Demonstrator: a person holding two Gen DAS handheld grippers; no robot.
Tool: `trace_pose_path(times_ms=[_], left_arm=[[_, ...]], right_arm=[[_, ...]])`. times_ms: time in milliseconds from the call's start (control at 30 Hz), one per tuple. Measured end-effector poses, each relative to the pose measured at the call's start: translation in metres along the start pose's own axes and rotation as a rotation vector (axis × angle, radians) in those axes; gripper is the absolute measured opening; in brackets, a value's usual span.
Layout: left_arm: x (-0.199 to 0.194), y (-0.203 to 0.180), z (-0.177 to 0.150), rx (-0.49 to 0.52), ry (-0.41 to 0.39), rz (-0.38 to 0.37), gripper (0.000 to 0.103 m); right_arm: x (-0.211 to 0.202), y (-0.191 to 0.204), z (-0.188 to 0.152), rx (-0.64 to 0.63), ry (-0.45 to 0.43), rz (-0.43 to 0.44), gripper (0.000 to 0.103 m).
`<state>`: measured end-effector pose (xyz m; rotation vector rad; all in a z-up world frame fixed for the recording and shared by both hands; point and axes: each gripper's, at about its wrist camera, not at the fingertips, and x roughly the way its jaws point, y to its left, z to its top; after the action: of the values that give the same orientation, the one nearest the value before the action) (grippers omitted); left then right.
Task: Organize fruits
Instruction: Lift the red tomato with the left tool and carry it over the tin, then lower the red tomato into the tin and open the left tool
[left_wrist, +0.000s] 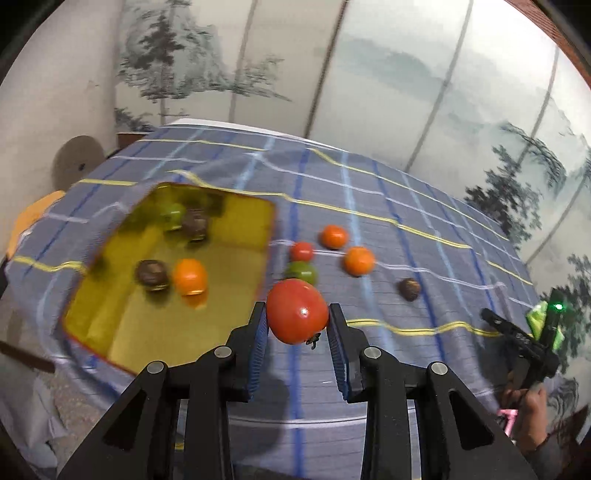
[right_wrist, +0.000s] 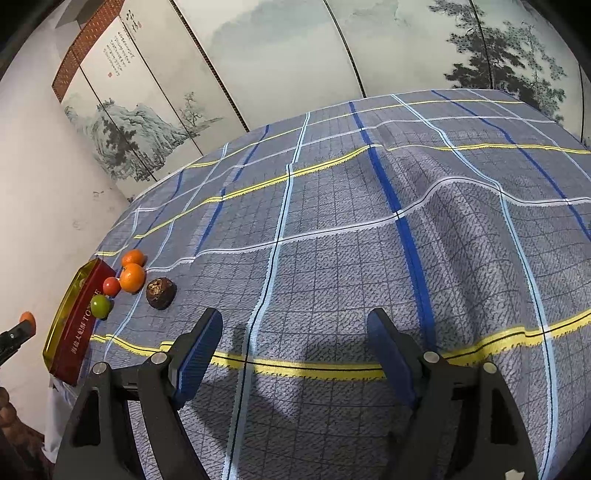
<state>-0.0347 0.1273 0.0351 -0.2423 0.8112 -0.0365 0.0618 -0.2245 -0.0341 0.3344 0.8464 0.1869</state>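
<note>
A gold tin (left_wrist: 110, 325) with a few fruits inside is seen far left on the checked cloth (left_wrist: 406, 229). Next, a red tomato (left_wrist: 297, 311) is clamped in the left gripper (left_wrist: 297, 321), held above the cloth. Loose fruits (left_wrist: 334, 236) are scattered behind. The right gripper (right_wrist: 295, 350) is kept wide, nothing in it.

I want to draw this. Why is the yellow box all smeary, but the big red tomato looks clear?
Left wrist view: yellow box and the loose fruit are motion-blurred, while the tomato in the left gripper stays sharp. Right wrist view: crisp tablecloth, bent by the fisheye.
</note>
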Motion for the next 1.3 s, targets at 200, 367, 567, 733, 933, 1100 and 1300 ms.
trace_pose_path(times_ms=[200,367,567,733,933,1100,1300], left_arm=[[-0.004,0.046,-0.005,-0.063,-0.004,0.068,0.033],[-0.002,0.067,-0.009,-0.074,-0.009,0.109,0.033],[0.005,0.079,-0.011,-0.051,-0.011,0.153,0.033],[0.015,0.087,-0.012,-0.040,0.000,0.179,0.033],[0.026,0.098,-0.013,-0.043,0.017,0.191,0.033],[0.032,0.103,-0.011,-0.035,0.022,0.198,0.033],[0.037,0.105,-0.010,-0.029,0.027,0.199,0.033]], right_arm=[[0.001,0.002,0.000,-0.005,0.002,-0.007,0.078],[0.003,0.004,0.000,-0.011,0.004,-0.016,0.078],[0.005,0.006,0.000,-0.018,0.008,-0.024,0.079],[0.006,0.007,-0.001,-0.024,0.010,-0.031,0.079],[0.007,0.009,-0.001,-0.026,0.011,-0.031,0.080],[0.009,0.010,-0.001,-0.029,0.013,-0.036,0.080],[0.009,0.011,-0.001,-0.031,0.014,-0.037,0.080]])
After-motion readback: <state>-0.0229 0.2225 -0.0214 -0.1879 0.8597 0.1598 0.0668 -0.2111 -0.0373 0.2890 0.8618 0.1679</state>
